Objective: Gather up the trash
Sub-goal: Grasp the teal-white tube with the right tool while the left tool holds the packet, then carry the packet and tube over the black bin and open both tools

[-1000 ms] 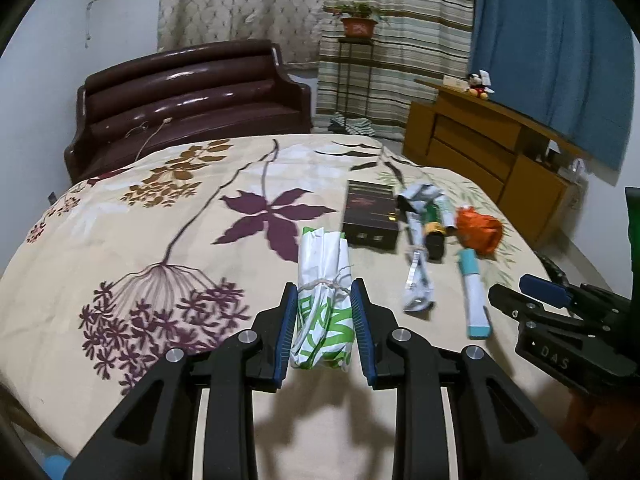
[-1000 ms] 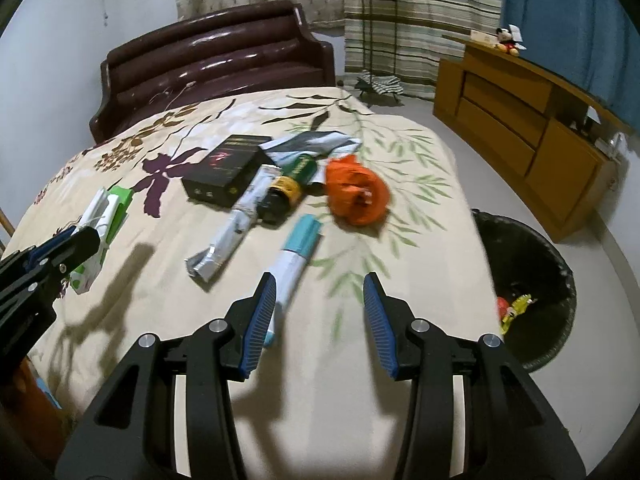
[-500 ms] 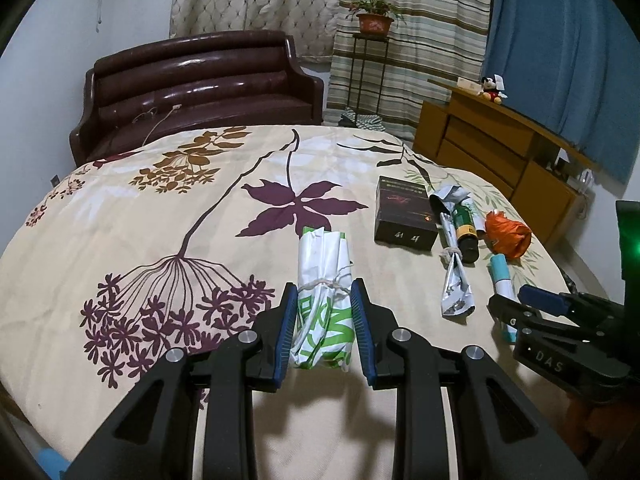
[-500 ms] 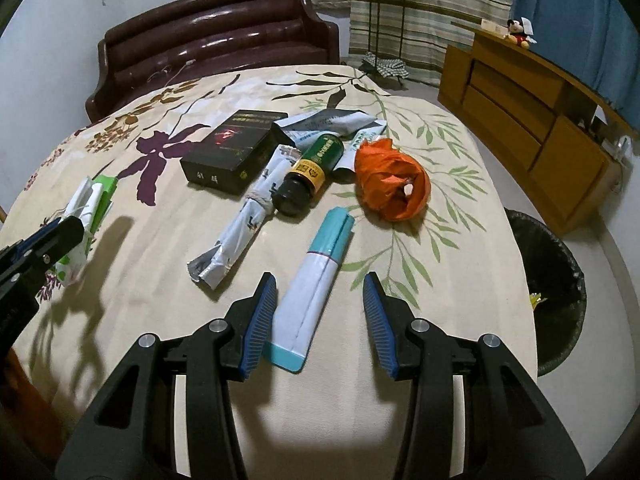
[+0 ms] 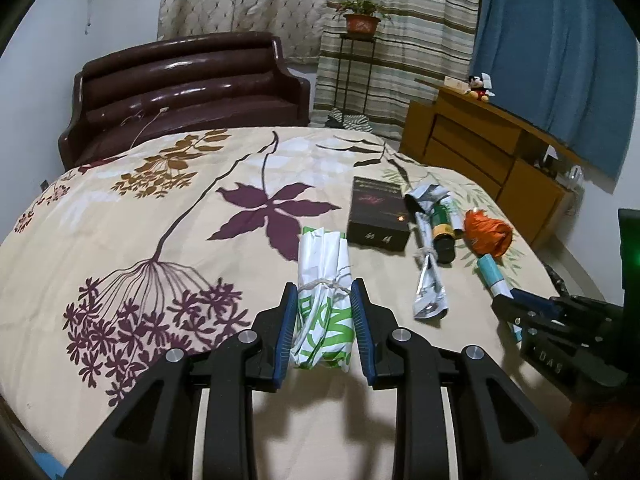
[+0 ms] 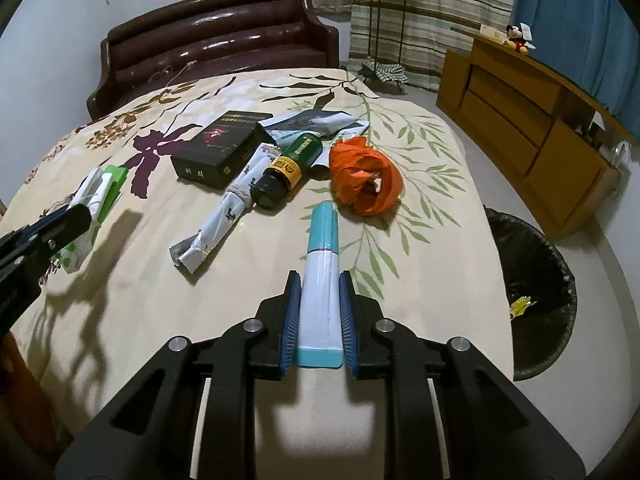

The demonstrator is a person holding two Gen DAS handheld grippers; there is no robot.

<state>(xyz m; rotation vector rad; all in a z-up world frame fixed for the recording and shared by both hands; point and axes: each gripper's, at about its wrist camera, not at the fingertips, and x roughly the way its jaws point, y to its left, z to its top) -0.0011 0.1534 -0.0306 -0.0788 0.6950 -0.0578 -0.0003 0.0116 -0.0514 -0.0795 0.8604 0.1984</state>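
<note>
My left gripper [image 5: 323, 316] is shut on a rolled white-and-green plastic bag [image 5: 324, 284] tied with string, resting on the floral tablecloth. My right gripper [image 6: 319, 310] is shut on a teal-and-white tube [image 6: 321, 272] lying on the cloth. The right gripper also shows at the right edge of the left wrist view [image 5: 520, 308]. Farther along the cloth lie a black box [image 6: 220, 148], a rolled silver wrapper [image 6: 224, 216], a green bottle [image 6: 290, 168] and a crumpled orange wrapper [image 6: 366, 184].
A black-lined trash bin [image 6: 532, 292] stands on the floor right of the table, with some trash inside. A dark red sofa [image 5: 184, 88] is behind the table. A wooden cabinet [image 6: 528, 128] stands at the right.
My right gripper moved forward over the teal tube and closed on it. My left gripper stayed shut on the rolled bag, and its view shifted slightly.
</note>
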